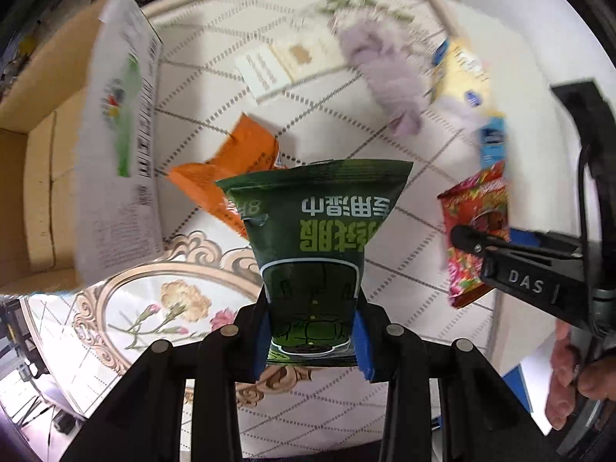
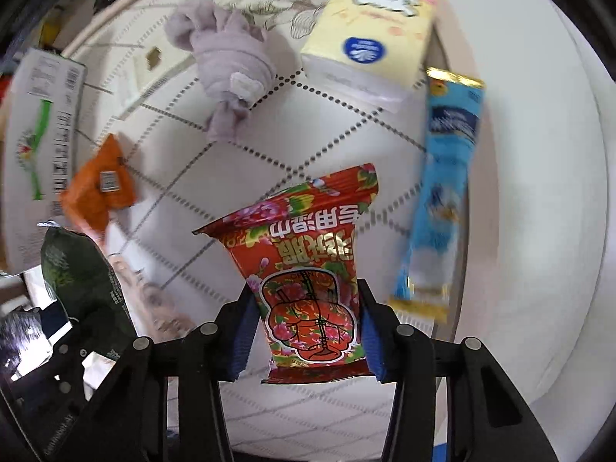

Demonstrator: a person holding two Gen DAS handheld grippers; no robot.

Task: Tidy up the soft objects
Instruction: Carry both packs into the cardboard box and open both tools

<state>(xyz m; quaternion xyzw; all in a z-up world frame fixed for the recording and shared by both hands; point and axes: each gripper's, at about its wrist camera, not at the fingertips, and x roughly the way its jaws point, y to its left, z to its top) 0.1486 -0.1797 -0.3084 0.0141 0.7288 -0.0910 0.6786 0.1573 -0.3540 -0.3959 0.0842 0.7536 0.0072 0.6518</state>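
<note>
Mid-carry: left tongs (image 1: 312, 340) clamp the green packet (image 1: 313, 238), right tongs (image 2: 308, 340) the red packet (image 2: 308, 281); next likely the cardboard box (image 1: 38, 161) at nine o'clock.

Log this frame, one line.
left gripper: shut on dark green wipes pouch | right gripper: shut on red floral wipes pouch

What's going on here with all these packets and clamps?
A person is sorting soft items with two hand-held grippers. The left gripper is clamped on a green wet-wipe packet, the right gripper on a red floral wet-wipe packet. An orange packet, purple cloth, yellow tissue pack and blue sachet lie on the tablecloth.
</note>
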